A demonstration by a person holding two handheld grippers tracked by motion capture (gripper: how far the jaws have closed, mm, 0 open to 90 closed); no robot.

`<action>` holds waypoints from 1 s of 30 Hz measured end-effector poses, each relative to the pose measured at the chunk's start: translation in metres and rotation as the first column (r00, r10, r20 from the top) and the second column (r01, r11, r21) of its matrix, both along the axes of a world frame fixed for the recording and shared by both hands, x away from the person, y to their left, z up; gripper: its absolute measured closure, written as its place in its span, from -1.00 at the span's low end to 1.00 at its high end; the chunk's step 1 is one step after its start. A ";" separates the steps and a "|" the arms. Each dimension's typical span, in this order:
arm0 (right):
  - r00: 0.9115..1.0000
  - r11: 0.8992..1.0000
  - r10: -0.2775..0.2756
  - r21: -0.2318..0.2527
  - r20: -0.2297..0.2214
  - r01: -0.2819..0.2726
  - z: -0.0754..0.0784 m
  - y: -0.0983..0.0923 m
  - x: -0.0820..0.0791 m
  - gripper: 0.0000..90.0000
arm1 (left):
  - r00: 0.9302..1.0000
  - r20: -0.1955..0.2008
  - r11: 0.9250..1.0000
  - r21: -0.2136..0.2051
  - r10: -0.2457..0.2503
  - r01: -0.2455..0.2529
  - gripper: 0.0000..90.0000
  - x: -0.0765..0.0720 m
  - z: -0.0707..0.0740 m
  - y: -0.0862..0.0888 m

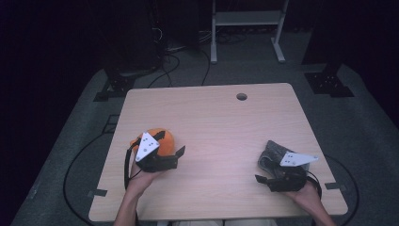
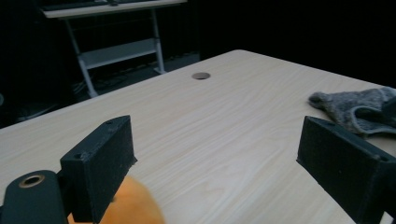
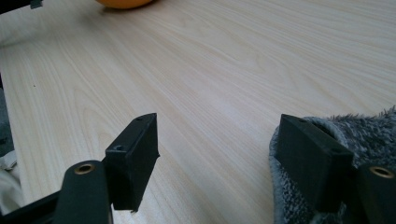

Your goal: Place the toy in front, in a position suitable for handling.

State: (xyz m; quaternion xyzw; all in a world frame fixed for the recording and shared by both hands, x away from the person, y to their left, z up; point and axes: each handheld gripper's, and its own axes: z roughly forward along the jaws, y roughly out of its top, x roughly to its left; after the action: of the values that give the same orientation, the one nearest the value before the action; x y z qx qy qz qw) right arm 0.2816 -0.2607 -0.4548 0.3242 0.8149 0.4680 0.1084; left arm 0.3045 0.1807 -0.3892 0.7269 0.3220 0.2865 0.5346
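We had barely begun — our left gripper [image 1: 176,155] gaped wide over the round orange soft ball [image 1: 162,140], near left; our right gripper [image 1: 263,181] stood equally open beside the crumpled grey fleece cloth [image 1: 273,151], near right; neither was grasped yet.

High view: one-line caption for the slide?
Person at a wooden table, left gripper open beside an orange object, right gripper open at a grey fuzzy cloth.

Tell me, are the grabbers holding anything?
No. Both the left gripper and the right gripper are open and hold nothing. The orange thing and the grey sock just lie beside their fingers.
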 end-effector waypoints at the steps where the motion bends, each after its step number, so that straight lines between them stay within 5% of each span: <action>1: 1.000 1.000 0.001 -0.001 -0.001 -0.001 0.000 0.000 0.000 -0.37 | 1.000 0.001 1.000 -0.002 0.006 -0.006 -0.78 0.000 0.000 0.002; 13: 1.000 1.000 0.009 0.001 0.001 -0.009 0.000 0.001 -0.001 -0.37 | 0.996 0.002 0.996 -0.008 0.091 -0.091 -0.80 0.005 -0.001 0.033; 20: 1.000 1.000 0.014 -0.001 -0.003 -0.014 0.000 0.002 -0.001 -0.37 | 0.988 -0.021 0.988 0.020 0.155 -0.155 -0.80 0.010 -0.012 0.052; 30: 1.000 1.000 0.017 -0.001 -0.006 -0.017 0.000 0.002 -0.001 -0.37 | 0.984 -0.047 0.983 0.077 0.170 -0.166 -0.78 0.018 -0.028 0.062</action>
State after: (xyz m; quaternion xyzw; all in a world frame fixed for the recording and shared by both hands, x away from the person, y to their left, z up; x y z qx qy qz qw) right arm 0.2808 -0.2583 -0.4552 0.3187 0.8182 0.4674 0.1022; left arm 0.3224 0.2424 -0.4171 0.7237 0.3856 0.3226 0.4728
